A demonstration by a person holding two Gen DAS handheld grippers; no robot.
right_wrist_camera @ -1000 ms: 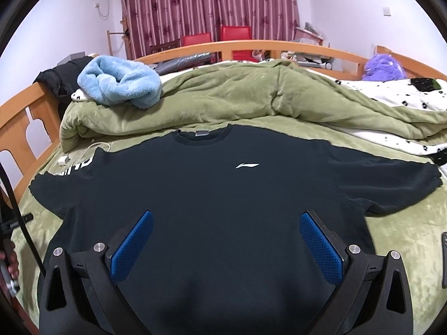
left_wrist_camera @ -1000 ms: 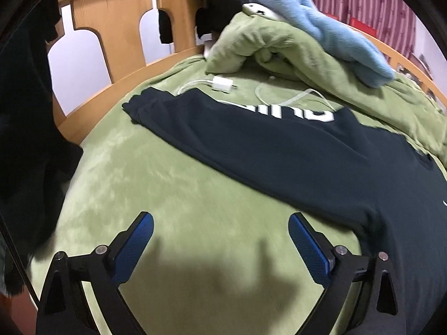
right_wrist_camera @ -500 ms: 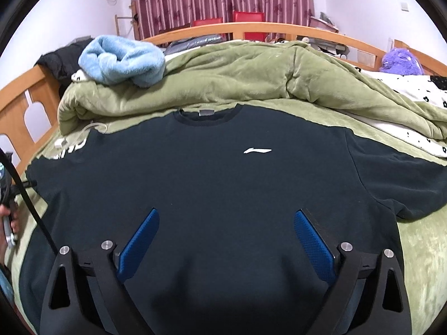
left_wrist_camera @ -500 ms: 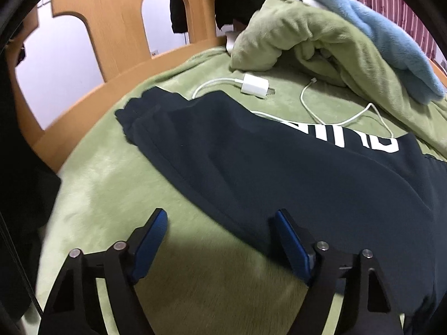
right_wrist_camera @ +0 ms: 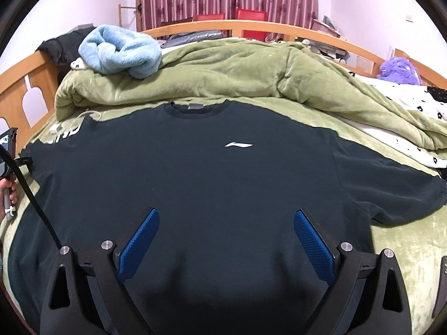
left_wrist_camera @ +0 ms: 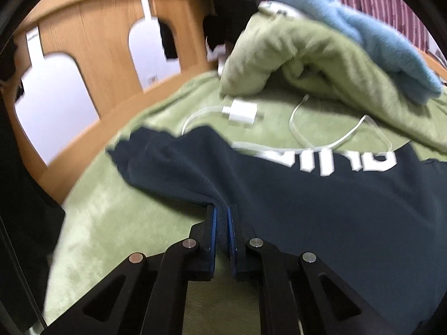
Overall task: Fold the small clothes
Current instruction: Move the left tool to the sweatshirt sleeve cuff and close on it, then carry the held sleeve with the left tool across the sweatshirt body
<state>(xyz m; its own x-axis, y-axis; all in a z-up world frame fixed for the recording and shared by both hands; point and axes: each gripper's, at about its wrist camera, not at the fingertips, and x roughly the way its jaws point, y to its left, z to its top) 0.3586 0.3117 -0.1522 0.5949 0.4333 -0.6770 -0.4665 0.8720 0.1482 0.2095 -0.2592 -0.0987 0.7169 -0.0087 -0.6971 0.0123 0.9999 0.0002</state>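
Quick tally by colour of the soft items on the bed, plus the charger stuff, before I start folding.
Black: 1, the T-shirt, its sleeve edge pinched in the left tool
Green: 1, the bunched blanket
Light blue: 1, the fleece bundle on top of the blanket
Purple: 1, the plush item at far right
White: 1, the charger with cable
Total: 5

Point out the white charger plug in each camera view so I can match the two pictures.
Left wrist view: the charger plug lies upper middle on the green blanket, just beyond the black T-shirt's sleeve.
Right wrist view: only a small white bit at the far left, beside the sleeve's white lettering.
Shared landmark: the light blue towel on the bunched blanket.
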